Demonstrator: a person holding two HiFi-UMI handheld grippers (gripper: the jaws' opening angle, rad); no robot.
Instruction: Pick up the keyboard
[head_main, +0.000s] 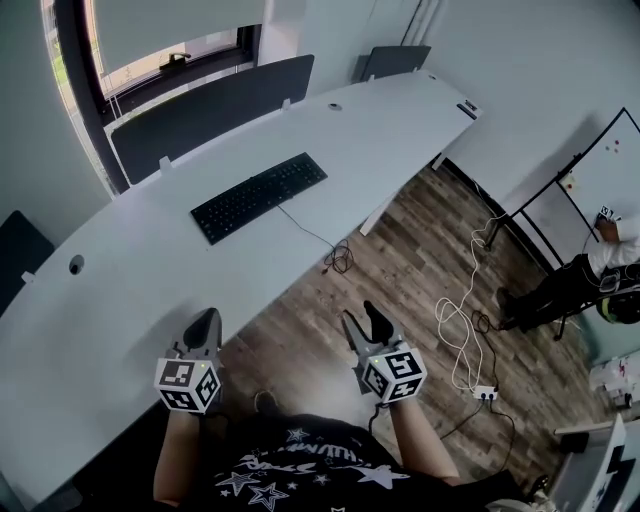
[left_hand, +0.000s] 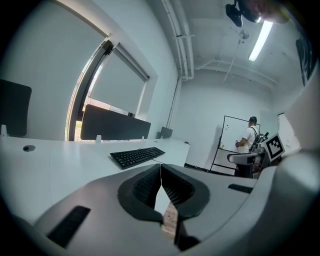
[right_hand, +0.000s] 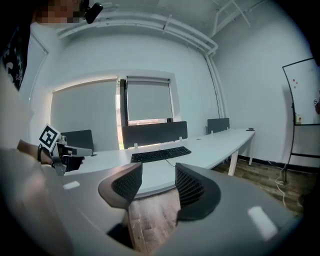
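Nearest the camera, the left gripper is hovering over the desk's near edge, jaws clenched together on nothing, while the right gripper is hanging above the wooden floor, jaws parted and empty. Farther out, the black keyboard is lying untouched on the white desk, its cable trailing off the edge

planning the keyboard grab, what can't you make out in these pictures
Keyboard key legends: too small in every view.
Cable plug: head view, lost in its tangle past the desk edge.
Small dark object at the desk's far corner: too small to identify.
Person: head view, cut by right edge.
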